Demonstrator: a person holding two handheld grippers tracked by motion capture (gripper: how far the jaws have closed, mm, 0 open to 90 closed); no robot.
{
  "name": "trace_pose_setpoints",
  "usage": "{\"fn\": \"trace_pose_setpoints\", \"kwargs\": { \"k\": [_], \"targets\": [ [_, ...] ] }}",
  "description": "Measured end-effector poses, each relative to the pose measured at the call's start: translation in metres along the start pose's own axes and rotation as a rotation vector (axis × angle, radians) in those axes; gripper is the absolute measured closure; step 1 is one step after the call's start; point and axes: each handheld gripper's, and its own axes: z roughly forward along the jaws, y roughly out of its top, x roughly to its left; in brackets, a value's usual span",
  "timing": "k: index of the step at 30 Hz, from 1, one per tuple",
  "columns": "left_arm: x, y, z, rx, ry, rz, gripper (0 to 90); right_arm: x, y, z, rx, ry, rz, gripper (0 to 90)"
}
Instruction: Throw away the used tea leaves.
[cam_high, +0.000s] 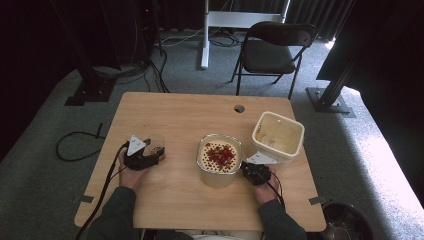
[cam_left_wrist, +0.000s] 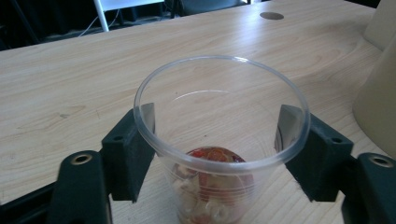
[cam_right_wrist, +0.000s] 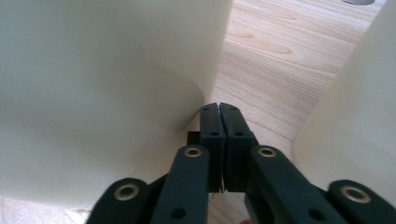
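Hands come in at the near edge of the table (cam_high: 165, 200), one on each tongs. The left tongs (cam_high: 145, 156) stand wide around a clear cup (cam_left_wrist: 219, 140), one pad against each side of the wall just under the rim, so the cup is gripped. It stands upright on the wood at the left side of the table. Only a small heap of red and pale bits lies in its bottom; the rest of it is empty, which suggests most of its load has already gone elsewhere, or that little was put in to begin with.

The right tongs (cam_right_wrist: 219, 140) are fully shut with nothing between the pads. In the right gripper view their tips sit low, near the wood, in the gap between two cream walls; whether they touch either wall I cannot tell.

Just past the hands, mid-table, stands a tub (cam_high: 218, 172), filled close to the rim with a pale mass and a scatter of red pieces on top. That topping looks like the same stuff as in the cup, so the sprinkling seems largely done.

Behind and to the right of it a bin (cam_high: 287, 150) stands open and tilted, its inside bare except for smears.

As I read it, what is left is small: tip out the cup's remainder, or set the cup aside.

Beyond the table stands a chair (cam_high: 272, 50) on grey carpet.
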Motion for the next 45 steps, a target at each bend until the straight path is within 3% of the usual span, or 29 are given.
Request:
{"fn": "trace_pose_setpoints", "kwargs": {
  "k": [6, 11, 19, 25, 27, 34, 36, 40, 44, 45],
  "targets": [
    [-0.007, 0.007, -0.012, -0.024, -0.026, 0.014, 34.0, 0.005, -0.001, -0.002, -0.01, 0.033, -0.026, 90.0],
    [-0.002, 0.02, -0.021, -0.051, -0.033, 0.012, 34.9, 0.007, -0.002, -0.004, -0.011, 0.049, -0.038, 89.9],
    [-0.016, 0.029, -0.025, -0.06, -0.079, 0.053, 35.4, 0.009, -0.002, -0.004, -0.013, 0.064, -0.061, 89.9],
    [-0.017, 0.031, -0.026, -0.064, -0.087, 0.052, 35.4, 0.006, 0.008, 0.006, 0.003, 0.026, -0.033, 89.8],
    [-0.02, 0.032, -0.028, -0.063, -0.086, 0.073, 35.4, 0.007, 0.01, 0.007, 0.001, 0.033, -0.042, 89.9],
    [-0.017, 0.032, -0.03, -0.079, -0.083, 0.043, 35.4, 0.016, 0.009, 0.002, -0.017, 0.08, -0.086, 89.9],
    [-0.021, 0.033, -0.03, -0.07, -0.083, 0.074, 35.3, 0.019, 0.009, 0.002, -0.018, 0.1, -0.106, 89.9],
    [-0.017, 0.04, -0.034, -0.111, -0.071, 0.039, 35.4, 0.027, 0.009, 0.003, -0.02, 0.129, -0.145, 88.4],
    [-0.021, 0.047, -0.039, -0.112, -0.077, 0.068, 35.4, 0.026, 0.008, 0.002, -0.02, 0.141, -0.137, 83.5],
    [-0.019, 0.049, -0.04, -0.118, -0.08, 0.053, 35.4, 0.025, 0.006, -0.002, -0.012, 0.136, -0.144, 81.8]
  ]
}}
